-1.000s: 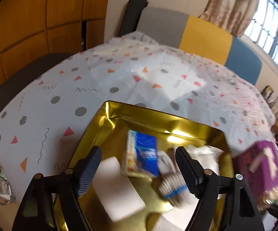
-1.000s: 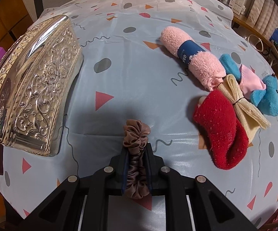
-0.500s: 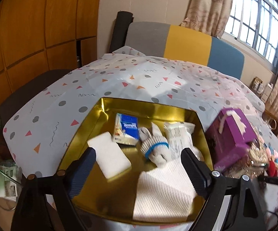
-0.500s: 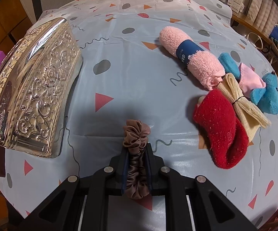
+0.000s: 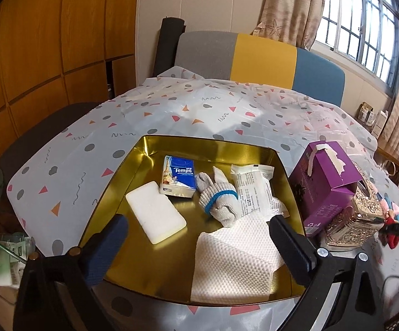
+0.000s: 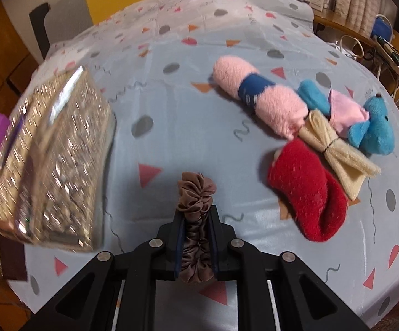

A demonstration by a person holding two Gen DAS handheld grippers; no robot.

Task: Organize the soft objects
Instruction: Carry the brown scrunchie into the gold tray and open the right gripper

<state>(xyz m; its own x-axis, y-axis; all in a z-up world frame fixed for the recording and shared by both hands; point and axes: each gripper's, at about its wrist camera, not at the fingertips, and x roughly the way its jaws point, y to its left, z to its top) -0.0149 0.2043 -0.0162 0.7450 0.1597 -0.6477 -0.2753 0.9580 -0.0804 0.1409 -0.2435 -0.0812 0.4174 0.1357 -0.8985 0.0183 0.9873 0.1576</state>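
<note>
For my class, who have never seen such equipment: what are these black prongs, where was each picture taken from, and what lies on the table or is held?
A person holds a two-fingered hand-held gripper in each hand; a camera on each looks along its fingers. The left hand-held gripper, its jaws opening with nothing between them, hangs over a gold tray holding a tissue pack, sponge, glove and paper towel. The right hand-held gripper pinches a brown scrunchie. On the tablecloth lie a pink towel roll, red sock and blue plush toy.

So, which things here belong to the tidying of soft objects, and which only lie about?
Job:
gold tin
brown scrunchie, in right gripper
pink towel roll
red sock
blue plush toy

Lying about:
purple box
embossed metal lid
</note>
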